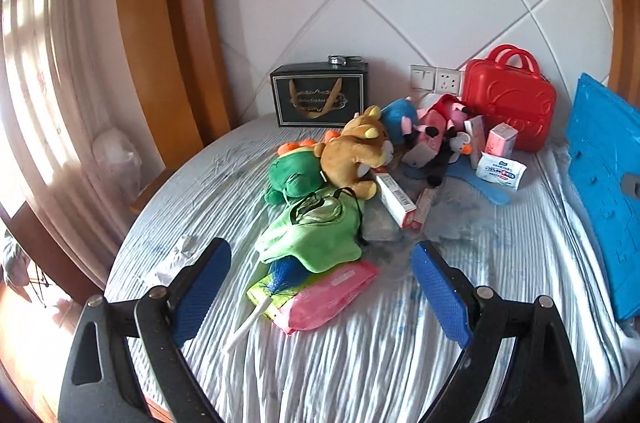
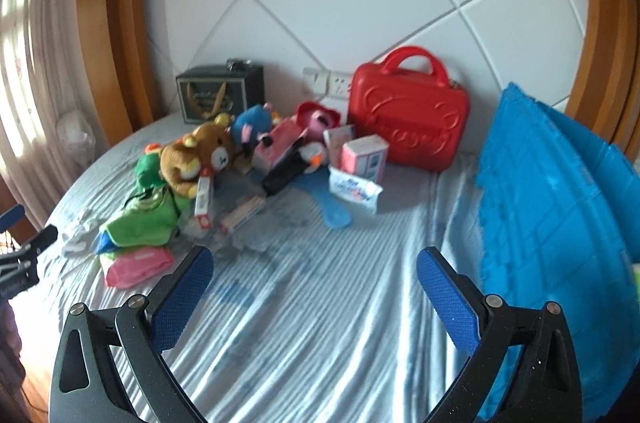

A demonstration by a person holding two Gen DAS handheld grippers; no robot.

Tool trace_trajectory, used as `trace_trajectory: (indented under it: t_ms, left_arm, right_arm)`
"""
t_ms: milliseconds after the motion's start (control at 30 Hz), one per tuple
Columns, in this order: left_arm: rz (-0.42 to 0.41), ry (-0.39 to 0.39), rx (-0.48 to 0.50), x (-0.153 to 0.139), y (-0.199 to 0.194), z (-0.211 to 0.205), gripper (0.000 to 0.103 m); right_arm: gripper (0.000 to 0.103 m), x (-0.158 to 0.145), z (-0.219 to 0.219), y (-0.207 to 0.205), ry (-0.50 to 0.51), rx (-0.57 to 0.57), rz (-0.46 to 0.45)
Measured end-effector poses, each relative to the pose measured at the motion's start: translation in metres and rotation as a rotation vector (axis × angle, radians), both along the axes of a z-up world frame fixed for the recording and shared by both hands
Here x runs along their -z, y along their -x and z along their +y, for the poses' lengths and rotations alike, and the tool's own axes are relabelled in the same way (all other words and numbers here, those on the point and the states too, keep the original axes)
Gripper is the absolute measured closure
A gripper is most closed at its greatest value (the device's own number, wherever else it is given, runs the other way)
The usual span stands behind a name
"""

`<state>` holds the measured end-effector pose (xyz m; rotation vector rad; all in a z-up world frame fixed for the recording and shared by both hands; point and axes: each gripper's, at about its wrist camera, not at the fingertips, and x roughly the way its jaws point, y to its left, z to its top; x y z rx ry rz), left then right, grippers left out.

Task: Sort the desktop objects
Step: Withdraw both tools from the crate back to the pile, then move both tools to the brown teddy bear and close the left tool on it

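The flat pink plastic wipes packet (image 1: 332, 297) is seen lying just ahead of the left hand-held gripper (image 1: 320, 279), long axis slanted up-right; both hand-held grippers, left and right (image 2: 314, 283), are held open and empty, the right farther off.

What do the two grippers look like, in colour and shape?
Both look alike. The left gripper and the right gripper each have two black angular fingers with silver pivot screws and blue textured pads inside. No cables, markings or sleeves show.

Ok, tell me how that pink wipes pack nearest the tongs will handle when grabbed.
The pink wipes pack looks like a soft film pouch, so it will probably squash and sag. Its glossy wrapper may slip. It lies flat, partly under the green cloth, which could drag along.
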<state>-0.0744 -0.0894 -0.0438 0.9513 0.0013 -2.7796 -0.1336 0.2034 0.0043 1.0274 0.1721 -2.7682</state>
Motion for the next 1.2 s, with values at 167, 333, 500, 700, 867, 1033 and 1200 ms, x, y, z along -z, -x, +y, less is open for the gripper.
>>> trace_trajectory:
  t_ms: [167,333,500,700,867,1033,1200]
  left_arm:
    - [0.005,-0.055,-0.034,0.009,0.012,-0.016,0.01]
    - [-0.015,-0.093,-0.074,0.017,0.039,-0.017,0.01]
    - [-0.025,-0.079,-0.142,0.029,0.074,-0.009,0.01]
    - [-0.077,-0.102,-0.167,0.057,0.127,-0.006,0.01]
    - [-0.092,-0.136,-0.14,0.077,0.184,0.003,0.01]
    - [-0.104,-0.119,-0.157,0.1,0.253,0.009,0.01]
    - [-0.129,-0.078,-0.207,0.127,0.288,-0.01,0.013]
  right_arm:
    - [0.0,0.013,-0.017,0.021,0.003,-0.013,-0.032]
    - [0.0,0.003,-0.021,0.047,0.02,-0.063,0.01]
    - [0.0,0.009,-0.023,0.083,0.077,-0.18,0.043]
    - [0.0,0.042,-0.041,0.138,0.08,-0.221,-0.048]
    - [0.0,0.06,-0.065,0.177,0.051,-0.232,-0.055]
    - [0.0,0.085,-0.078,0.221,0.026,-0.22,-0.096]
    - [0.0,0.114,-0.093,0.258,0.021,-0.228,-0.147]
